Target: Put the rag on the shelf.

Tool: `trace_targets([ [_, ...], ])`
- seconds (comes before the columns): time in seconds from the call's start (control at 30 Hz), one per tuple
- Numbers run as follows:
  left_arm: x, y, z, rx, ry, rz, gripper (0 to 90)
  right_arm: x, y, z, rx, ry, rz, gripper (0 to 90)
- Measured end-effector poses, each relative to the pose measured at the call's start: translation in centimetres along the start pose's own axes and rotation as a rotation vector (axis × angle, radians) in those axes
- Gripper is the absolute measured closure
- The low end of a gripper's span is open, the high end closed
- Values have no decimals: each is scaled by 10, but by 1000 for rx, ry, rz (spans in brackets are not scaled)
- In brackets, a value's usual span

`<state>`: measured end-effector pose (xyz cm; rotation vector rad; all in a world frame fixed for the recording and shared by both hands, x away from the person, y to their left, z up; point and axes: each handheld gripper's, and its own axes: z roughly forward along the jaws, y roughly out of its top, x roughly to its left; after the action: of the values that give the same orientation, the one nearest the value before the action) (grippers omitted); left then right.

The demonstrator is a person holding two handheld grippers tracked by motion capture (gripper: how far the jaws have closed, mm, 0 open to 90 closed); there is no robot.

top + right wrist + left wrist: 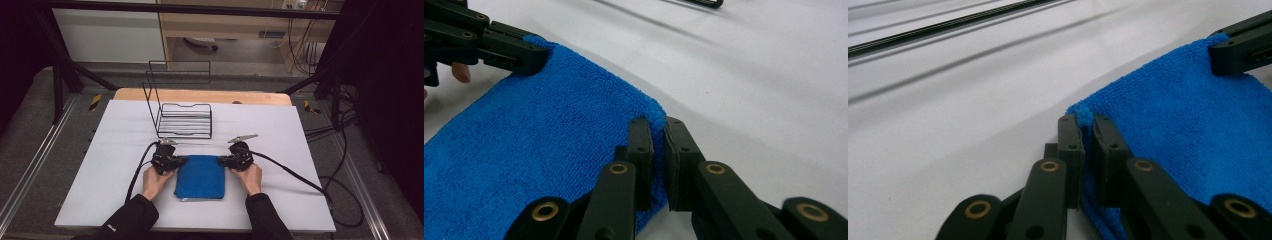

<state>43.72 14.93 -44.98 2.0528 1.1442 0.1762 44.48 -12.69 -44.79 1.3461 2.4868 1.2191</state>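
Both far corners of the blue towel pinched, lift not yet begun

The folded blue microfibre towel lies flat on the white table, just in front of the wire rack. The left gripper is clamped on its far left corner, the right gripper on its far right corner, cloth nipped between each pair of jaws. Grasping looks done; raising, unfolding or moving the towel is, I judge, what remains.
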Motion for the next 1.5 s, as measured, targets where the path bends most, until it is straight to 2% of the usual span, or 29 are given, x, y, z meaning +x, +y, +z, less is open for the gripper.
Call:
trace_targets([
  [0.1, 2, 0, -2, -9, -14, -17, 843, 2, 0, -4, -17, 0, -15, 838],
  [0.17, 1, 1, -4, -18, -12, -12, 843, 5, -1, -7, -30, 0, -18, 838],
  [0.3, -2, 2, -11, -45, -9, 3, 843, 8, -2, -12, -55, -1, -37, 837],
  [0.4, -4, 2, -18, -69, -11, 15, 843, 13, -5, -18, -94, -1, -66, 838],
  [0.63, -10, 2, -36, -116, -46, 36, 842, 17, -4, -28, -124, 13, -86, 837],
  [0.8, -17, 1, -46, -141, -32, 73, 842, 21, -5, -35, -157, 24, -100, 836],
  [1.0, -22, 1, -53, -164, -41, 76, 841, 22, -5, -40, -171, 24, -110, 836],
  [1.17, -23, 3, -64, -197, -57, 75, 841, 26, -2, -49, -212, 42, -108, 836],
  [1.5, -28, 6, -82, -268, -58, 95, 841, 36, 5, -67, -297, 50, -159, 836],
])
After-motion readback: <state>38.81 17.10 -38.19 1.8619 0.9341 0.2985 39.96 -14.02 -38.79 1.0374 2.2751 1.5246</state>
